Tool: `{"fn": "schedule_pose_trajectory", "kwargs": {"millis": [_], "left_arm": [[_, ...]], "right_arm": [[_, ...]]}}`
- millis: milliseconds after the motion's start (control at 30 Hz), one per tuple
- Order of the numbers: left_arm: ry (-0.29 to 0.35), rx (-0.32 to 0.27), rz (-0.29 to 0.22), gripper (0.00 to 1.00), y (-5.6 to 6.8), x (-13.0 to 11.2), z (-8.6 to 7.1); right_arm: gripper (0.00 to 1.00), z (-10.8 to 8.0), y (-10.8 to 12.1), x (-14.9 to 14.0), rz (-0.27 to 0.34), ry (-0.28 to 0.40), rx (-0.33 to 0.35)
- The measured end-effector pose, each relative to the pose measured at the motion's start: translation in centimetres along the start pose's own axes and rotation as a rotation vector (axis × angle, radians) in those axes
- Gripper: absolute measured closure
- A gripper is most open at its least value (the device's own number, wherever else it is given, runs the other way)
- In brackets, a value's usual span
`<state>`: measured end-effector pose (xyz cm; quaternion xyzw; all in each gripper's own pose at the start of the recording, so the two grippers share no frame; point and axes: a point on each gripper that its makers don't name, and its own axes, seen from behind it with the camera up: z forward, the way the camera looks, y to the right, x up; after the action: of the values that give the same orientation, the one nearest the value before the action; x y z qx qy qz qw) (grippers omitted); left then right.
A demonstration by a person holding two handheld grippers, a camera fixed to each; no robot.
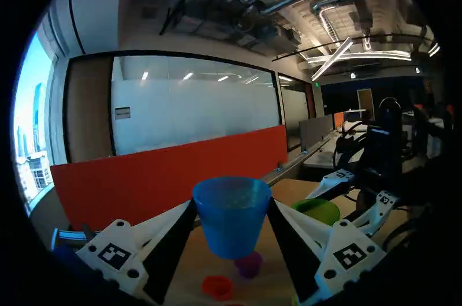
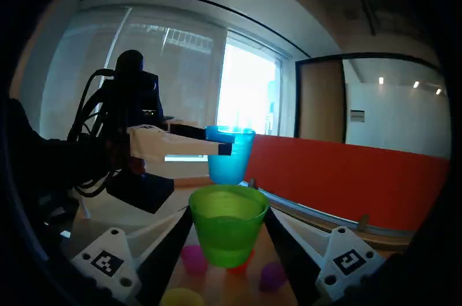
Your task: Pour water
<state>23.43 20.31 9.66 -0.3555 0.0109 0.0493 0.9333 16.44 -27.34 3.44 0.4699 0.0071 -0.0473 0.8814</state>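
The left gripper (image 1: 231, 209) clamps a blue plastic cup (image 1: 231, 222) upright between both fingers, above the wooden table (image 1: 190, 277). The right gripper (image 2: 229, 216) grasps a green cup (image 2: 228, 231), also upright and apparently part-filled. Small coloured cups (image 2: 194, 258) stand on the table beneath. Black-and-white square marker tags (image 1: 114, 255) sit on the fingers. A wall notice (image 1: 122, 112) is too small to read.

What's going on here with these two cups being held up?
A person is working two hand-held grippers. The left gripper is clamped on a blue cup, the right gripper on a green cup that seems to hold some water. Both cups are upright above a table with a few small coloured cups on it. Nothing is being poured yet.
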Motion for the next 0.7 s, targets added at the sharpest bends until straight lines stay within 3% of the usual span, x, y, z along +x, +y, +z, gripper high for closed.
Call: {"fn": "schedule_pose_trajectory", "kwargs": {"millis": [267, 700], "left_arm": [[-0.008, 0.005, -0.066, 0.15, -0.4, -0.3, -0.4], [-0.063, 0.015, -0.041, 0.14, -0.3, -1.6, -1.5]], "right_arm": [[0.10, -0.1, -0.1, 0.7, 0.006, 0.010, 0.001], [0.10, -0.4, -0.3, 0.9, 0.016, -0.001, 0.012]]}}
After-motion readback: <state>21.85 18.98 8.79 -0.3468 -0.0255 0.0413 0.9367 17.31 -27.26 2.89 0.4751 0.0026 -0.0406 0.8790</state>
